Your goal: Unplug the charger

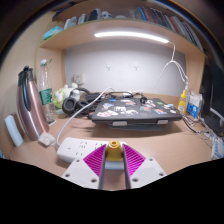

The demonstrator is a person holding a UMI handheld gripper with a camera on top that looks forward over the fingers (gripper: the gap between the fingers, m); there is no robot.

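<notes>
Jaws [114, 163] clenched on yellow charger [115, 151], white power strip [82, 150] just ahead, no legible writing

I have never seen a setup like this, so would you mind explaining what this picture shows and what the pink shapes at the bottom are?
There is no robot arm here. A person carries a handheld two-finger tool, and the only picture comes from a wide-angle camera mounted on it, looking forward along its fingers. The pink shapes are pads on the inner faces of those fingers, so they belong to the tool, not the desk. The fingers are closed on a small yellowish charger plug, which sits at a white power strip on the wooden desk. Beyond them lies a closed dark laptop covered in stickers, with black headphones beside it and a white cable running across the desk. A lit shelf hangs above.
</notes>
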